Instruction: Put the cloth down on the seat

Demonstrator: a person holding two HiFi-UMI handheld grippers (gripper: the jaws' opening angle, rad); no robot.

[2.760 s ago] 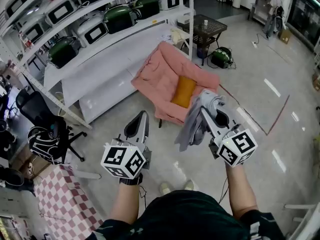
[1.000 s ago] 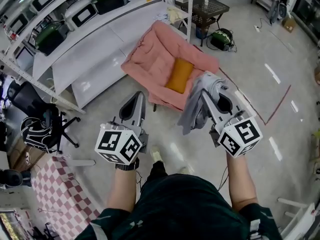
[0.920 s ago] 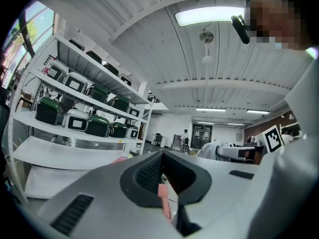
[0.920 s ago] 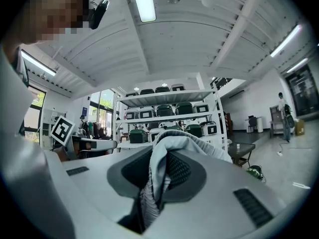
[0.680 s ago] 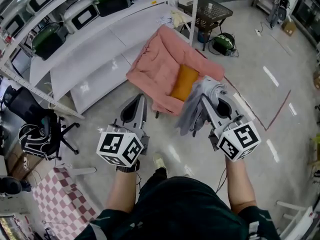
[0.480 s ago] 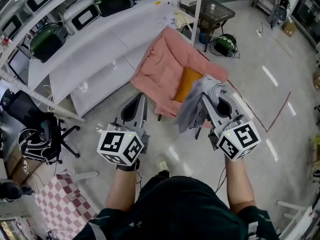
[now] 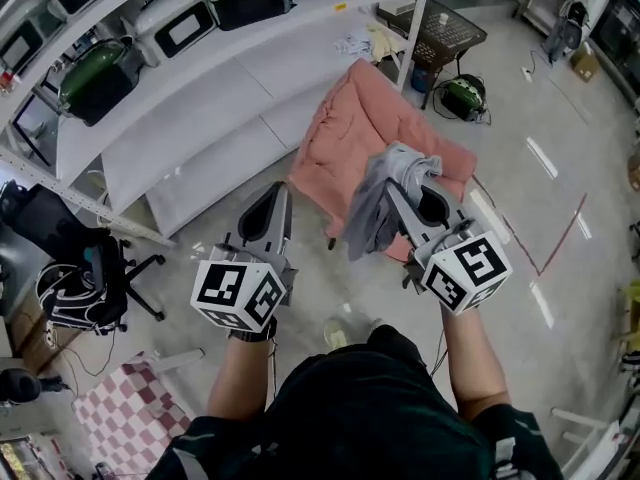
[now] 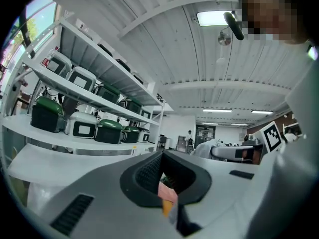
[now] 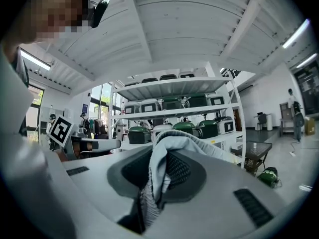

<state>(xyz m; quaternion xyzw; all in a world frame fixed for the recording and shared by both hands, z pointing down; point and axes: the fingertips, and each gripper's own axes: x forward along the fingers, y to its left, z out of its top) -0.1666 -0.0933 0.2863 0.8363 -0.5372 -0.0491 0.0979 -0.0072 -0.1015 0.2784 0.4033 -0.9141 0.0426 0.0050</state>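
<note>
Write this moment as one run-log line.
right gripper: shut on grey cloth | left gripper: shut, empty | pink chair: ahead, cloth not yet on seat

The cloth [image 7: 375,208] is soft, matt grey knit fabric, finely ribbed along one hem. The seat [image 7: 345,133] wears pink padded fabric, matt and creased. The left gripper [image 7: 272,200] and right gripper [image 7: 393,190] have smooth matt grey plastic shells; their fingers [image 9: 182,171] carry dark, finely textured pads. The floor [image 7: 560,178] is glossy and mirrors the lights. The shelves [image 7: 190,93] look like smooth white-painted metal, and the cookers [image 7: 95,78] have shiny green and white casings.
</note>
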